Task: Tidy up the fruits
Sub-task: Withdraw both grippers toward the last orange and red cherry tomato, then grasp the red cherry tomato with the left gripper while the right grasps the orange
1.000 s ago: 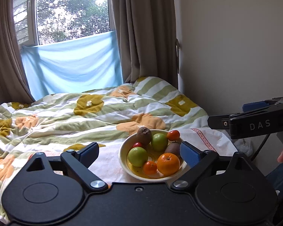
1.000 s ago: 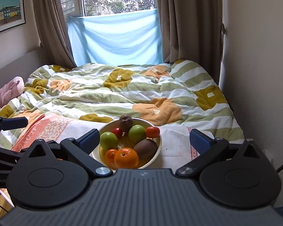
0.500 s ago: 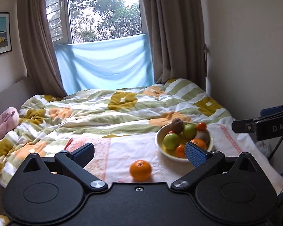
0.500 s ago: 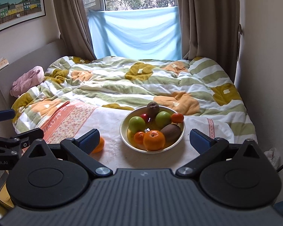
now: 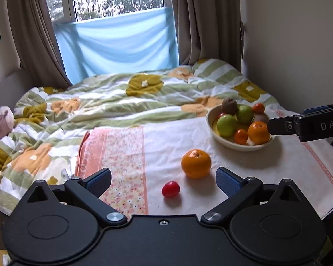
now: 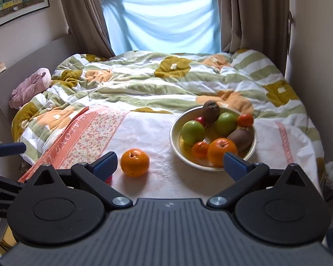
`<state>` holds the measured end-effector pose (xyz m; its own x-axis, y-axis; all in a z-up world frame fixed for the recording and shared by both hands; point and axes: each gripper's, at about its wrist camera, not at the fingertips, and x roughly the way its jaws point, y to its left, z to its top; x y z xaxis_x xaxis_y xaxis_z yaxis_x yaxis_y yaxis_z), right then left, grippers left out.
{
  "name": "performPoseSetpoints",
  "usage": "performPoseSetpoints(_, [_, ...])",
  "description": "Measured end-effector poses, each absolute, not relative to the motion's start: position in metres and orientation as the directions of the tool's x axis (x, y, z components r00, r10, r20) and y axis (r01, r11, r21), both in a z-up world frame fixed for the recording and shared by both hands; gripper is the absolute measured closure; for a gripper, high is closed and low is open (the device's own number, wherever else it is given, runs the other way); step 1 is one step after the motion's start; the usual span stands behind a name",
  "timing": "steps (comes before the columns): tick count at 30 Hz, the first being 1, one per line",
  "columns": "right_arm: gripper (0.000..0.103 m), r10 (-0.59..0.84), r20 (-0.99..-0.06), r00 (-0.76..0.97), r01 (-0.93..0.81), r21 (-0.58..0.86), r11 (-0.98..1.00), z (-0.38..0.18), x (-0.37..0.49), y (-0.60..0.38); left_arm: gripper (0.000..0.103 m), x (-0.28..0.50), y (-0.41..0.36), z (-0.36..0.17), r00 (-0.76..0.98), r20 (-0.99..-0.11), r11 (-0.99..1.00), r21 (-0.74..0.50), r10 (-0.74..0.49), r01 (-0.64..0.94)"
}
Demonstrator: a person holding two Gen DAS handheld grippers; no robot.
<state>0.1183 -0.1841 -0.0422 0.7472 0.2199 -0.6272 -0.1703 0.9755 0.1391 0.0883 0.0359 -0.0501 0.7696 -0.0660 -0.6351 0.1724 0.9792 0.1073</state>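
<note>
Bed cloth, orange beyond closing left gripper

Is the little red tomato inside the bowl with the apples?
No, the little red tomato lies on the white cloth beside a loose orange, well outside the bowl.
</note>
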Motion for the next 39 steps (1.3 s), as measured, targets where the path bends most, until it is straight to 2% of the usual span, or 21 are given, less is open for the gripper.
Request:
performPoseSetpoints(6, [0.0,0.188,-0.67,0.718,-0.123,0.145,0.982,-0.067,0.147,-0.151,0.002,0.121,0.058,-0.076,0.699,-0.708,0.991,-0.014,-0.102,0.13])
performPoseSetpoints(10, [0.0,0.166,-0.694,0.701,-0.091,0.144,0.985,-0.082,0.166,-0.134,0.003,0.143,0.06,-0.094,0.664,-0.741,0.994,-0.044,-0.099,0.099])
performPoseSetpoints(14, [0.0,0.142,-0.725,0.674,-0.056,0.141,0.988,-0.096,0.183,-0.124,0.018,0.164,0.06,-0.114,0.608,-0.783,0.992,-0.101,-0.129,0.08])
performPoseSetpoints(17, [0.0,0.121,-0.739,0.663,-0.046,0.121,0.992,-0.105,0.192,-0.119,0.026,0.177,0.061,-0.129,0.569,-0.806,0.986,-0.161,-0.161,0.051])
performPoseSetpoints(23, [0.0,0.109,-0.76,0.641,-0.037,0.111,0.993,-0.118,0.209,-0.114,0.04,0.193,0.059,-0.146,0.53,-0.83,0.981,-0.191,-0.174,0.023])
performPoseSetpoints(33, [0.0,0.129,-0.776,0.617,-0.062,0.115,0.991,-0.132,0.225,-0.108,0.048,0.198,0.055,-0.156,0.507,-0.846,0.981,-0.193,-0.166,-0.001])
performPoseSetpoints(37, [0.0,0.141,-0.78,0.609,-0.08,0.117,0.99,-0.135,0.227,-0.107,0.063,0.198,0.049,-0.157,0.511,-0.846,0.985,-0.171,-0.151,0.006])
performPoseSetpoints(39, [0.0,0.148,-0.782,0.605,-0.088,0.119,0.989,-0.137,0.228,-0.107,0.063,0.197,0.047,-0.157,0.516,-0.845,0.987,-0.16,-0.144,0.014])
